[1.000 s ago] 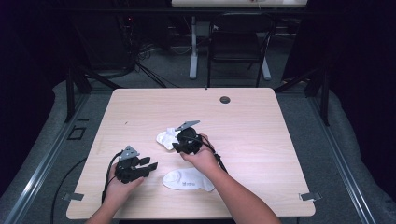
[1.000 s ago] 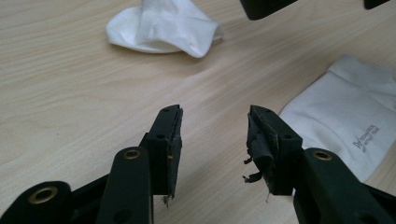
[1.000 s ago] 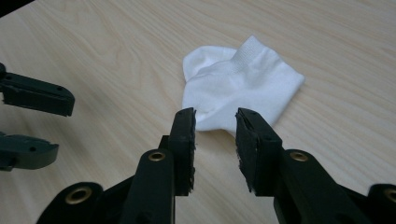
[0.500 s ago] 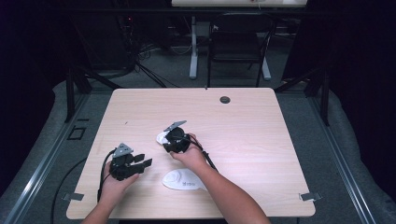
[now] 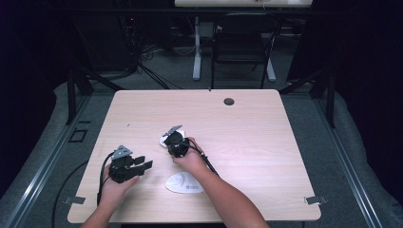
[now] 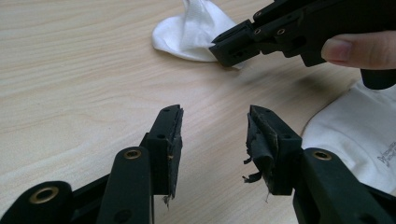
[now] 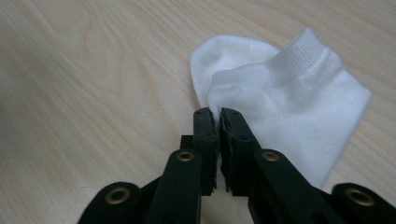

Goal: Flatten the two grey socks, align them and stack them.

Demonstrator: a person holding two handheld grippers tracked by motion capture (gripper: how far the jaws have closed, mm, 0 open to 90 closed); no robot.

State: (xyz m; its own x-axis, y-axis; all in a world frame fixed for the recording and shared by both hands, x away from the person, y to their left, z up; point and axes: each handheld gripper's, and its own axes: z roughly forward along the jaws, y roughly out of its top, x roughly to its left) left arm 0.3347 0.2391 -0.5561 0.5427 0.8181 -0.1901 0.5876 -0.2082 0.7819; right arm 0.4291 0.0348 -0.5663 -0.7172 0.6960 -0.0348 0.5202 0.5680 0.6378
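Note:
A small white ankle sock [image 7: 289, 102] lies folded on the wooden table [image 5: 266, 128]. My right gripper [image 7: 218, 114] has just been closing, and its jaws now pinch the sock's near edge. From above, that gripper [image 5: 167, 139] sits at the table's middle, covering most of the sock [image 5: 163, 139]. A second white sock [image 5: 184, 183] lies flat near the front edge, below my right hand. My left gripper [image 5: 144, 164] hovers at the front left, open with nothing between its jaws [image 6: 215, 135]. Its camera shows the first sock [image 6: 191, 28] and the second sock [image 6: 355, 135].
A dark round grommet [image 5: 229, 101] is set in the table's far side. Metal clips [image 5: 313, 200] stick out at the front corners. A black chair [image 5: 242, 42] and desk legs stand beyond the far edge.
My right gripper has moved left and down onto the folded sock, and its jaws have closed on the sock's edge. The left gripper and the front sock have stayed put.

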